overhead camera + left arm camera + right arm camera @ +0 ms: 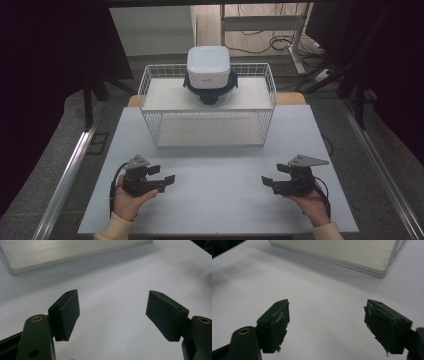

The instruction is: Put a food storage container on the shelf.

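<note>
The left gripper is held low over the near part of the white table, its jaws spread wide with nothing between them; in the left gripper view bare table is seen in the gap between the two black pads. The right gripper is held in the same manner at the opposite side, jaws likewise wide and empty, and the worn, ragged rubber of its pads is seen in the right gripper view. The two grippers are turned inward so that their tips point toward each other across the table, well apart. Beyond them, toward the far edge, a white wire rack stands with a pale board as its upper shelf and another as its floor. On the upper shelf, near the middle and toward the back, a lidded container is set: a white squarish top over a dark-rimmed clear bowl with clip handles at left and right. The container lies straight ahead of the gap between the hands and higher than both, so neither hand is judged clearly nearer. With its clips facing left and right, a reach forward and upward from both sides at once is judged likely.
</note>
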Tool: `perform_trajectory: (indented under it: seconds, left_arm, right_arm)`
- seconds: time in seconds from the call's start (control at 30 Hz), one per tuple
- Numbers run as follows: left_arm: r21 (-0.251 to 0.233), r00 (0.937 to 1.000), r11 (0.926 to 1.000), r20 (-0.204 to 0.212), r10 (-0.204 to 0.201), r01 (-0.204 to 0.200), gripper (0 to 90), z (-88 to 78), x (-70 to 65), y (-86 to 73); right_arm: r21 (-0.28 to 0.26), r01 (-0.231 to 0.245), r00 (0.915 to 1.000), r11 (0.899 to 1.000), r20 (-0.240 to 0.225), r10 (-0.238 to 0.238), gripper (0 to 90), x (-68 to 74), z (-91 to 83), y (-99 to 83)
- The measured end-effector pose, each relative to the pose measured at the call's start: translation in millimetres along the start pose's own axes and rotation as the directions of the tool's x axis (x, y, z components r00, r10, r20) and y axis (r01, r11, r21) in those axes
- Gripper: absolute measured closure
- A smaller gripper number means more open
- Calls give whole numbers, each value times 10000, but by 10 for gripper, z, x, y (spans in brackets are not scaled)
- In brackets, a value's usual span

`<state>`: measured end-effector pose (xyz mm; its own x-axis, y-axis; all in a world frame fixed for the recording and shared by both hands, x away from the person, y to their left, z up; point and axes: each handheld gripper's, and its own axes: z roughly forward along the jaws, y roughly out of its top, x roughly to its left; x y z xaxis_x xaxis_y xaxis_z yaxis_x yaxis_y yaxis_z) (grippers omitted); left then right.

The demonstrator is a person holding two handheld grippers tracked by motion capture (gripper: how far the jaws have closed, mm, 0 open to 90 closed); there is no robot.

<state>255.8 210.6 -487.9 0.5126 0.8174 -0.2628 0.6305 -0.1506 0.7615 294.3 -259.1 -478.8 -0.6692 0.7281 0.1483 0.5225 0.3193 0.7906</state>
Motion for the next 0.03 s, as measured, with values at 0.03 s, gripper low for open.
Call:
perform_trajectory:
  seconds: [0.03]
  left_arm:
    - [-40, 10000, 10000, -39, -45, 44, 261, -12, 23, -3]
  right_arm:
    - [57, 17, 10000, 10000, 87, -17, 162, -8, 12, -5]
